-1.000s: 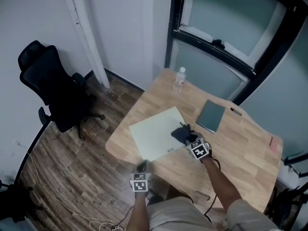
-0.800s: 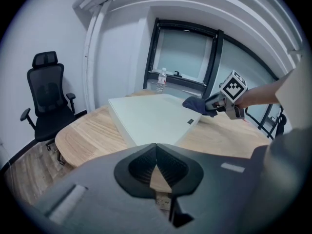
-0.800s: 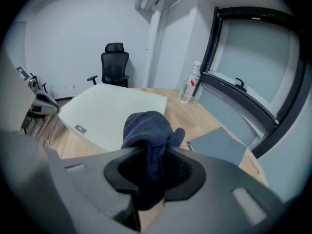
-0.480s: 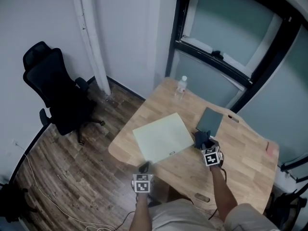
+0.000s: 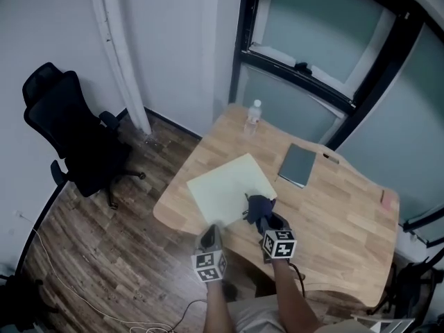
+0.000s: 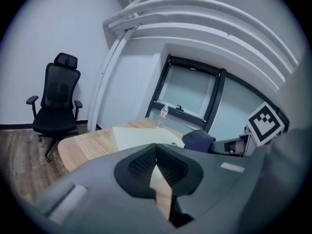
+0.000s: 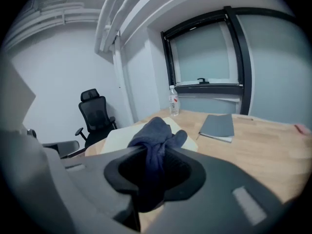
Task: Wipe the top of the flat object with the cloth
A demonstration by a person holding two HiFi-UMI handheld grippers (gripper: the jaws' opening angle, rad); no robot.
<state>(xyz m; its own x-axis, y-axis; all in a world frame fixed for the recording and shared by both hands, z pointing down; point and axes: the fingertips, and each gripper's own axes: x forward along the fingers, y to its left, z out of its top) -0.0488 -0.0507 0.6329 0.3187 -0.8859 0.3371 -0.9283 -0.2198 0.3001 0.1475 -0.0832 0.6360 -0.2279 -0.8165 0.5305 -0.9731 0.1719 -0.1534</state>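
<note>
Flat object [image 5: 223,186]: a pale yellow-green sheet, lying flat and at an angle on the left part of the wooden surface [image 5: 333,214].
Cloth [image 7: 155,130]: dark blue and bunched up, sitting over the sheet's near right edge in the head view. Whether it is pressing on the sheet cannot be told.
Right tongs [image 7: 157,155]: the jaws are clamping the cloth, and a wad of it is spilling out past the tips. They are reaching in over the near side of the surface.
Left tongs [image 6: 156,149]: the jaws are meeting at the tips with nothing between them. They are hanging at the near edge of the surface, just off the sheet's near corner and apart from the cloth.
Grey notebook [image 5: 298,165]: lying closed on the surface, beyond the sheet and to its right, not touching it.
Water bottle [image 5: 254,115]: standing upright near the far edge, below the dark-framed window [image 5: 326,40].
Office chair [image 5: 66,127]: black, standing on the wood floor [image 5: 104,255], well apart from the surface on its left.
Pink item [image 5: 387,198]: lying at the right edge, too small to make out.
</note>
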